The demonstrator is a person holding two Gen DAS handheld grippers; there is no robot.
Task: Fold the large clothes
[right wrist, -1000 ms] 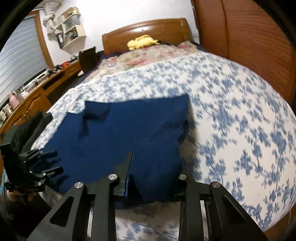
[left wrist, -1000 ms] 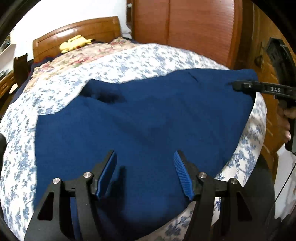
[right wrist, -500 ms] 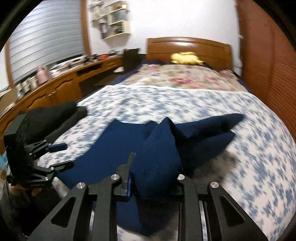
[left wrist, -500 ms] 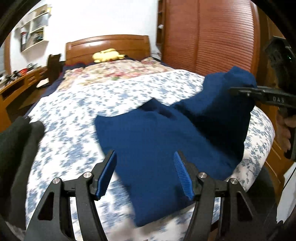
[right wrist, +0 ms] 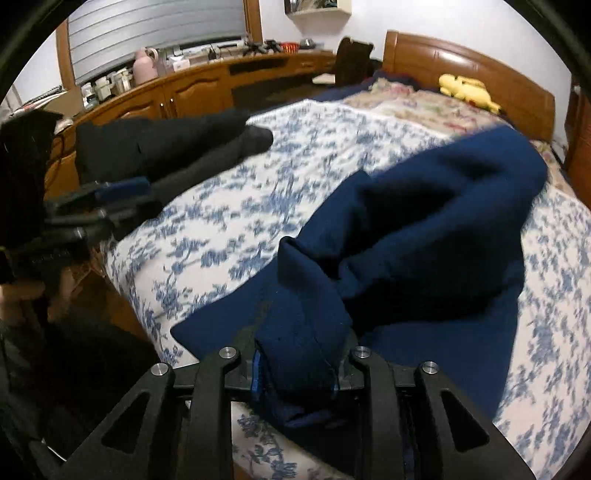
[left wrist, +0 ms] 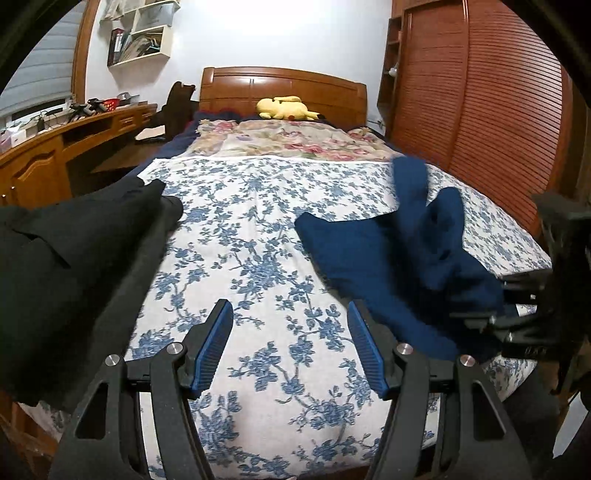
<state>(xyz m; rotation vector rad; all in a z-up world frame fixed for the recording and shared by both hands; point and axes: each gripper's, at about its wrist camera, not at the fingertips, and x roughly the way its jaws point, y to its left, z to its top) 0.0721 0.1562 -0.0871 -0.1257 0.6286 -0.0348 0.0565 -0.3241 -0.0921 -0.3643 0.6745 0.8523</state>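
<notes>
Navy garment (right wrist: 424, 236) lies bunched on the bed (left wrist: 255, 236), on the wardrobe side of it, with one fold rising in a soft peak and the rest spread flat toward the foot edge. The right gripper (right wrist: 295, 373) is clenched on a thick wad of that navy cloth, which fills the space between its jaws and hangs a little past the mattress edge. The left gripper (left wrist: 290, 350) is released, its blue-padded fingers (left wrist: 212, 350) spread wide above bare sheet at the foot of the bed, holding nothing and well apart from the garment.

The bed wears a white sheet with blue flowers; nearer the headboard (left wrist: 282, 88) a rose-patterned cover (left wrist: 284, 138) takes over, and a yellow plush (left wrist: 284, 108) sits against the headboard. A slatted wooden wardrobe (left wrist: 480, 110) stands along one side of the bed, a long wooden desk (right wrist: 192, 92) with clutter on top along the other, under a shuttered window (right wrist: 155, 33). Wall shelves (left wrist: 138, 33) hang above the desk (their contents are too small to make out).

A black garment (left wrist: 74, 266) lies on the desk side of the bed, across the sheet from the navy one, not touching it.
</notes>
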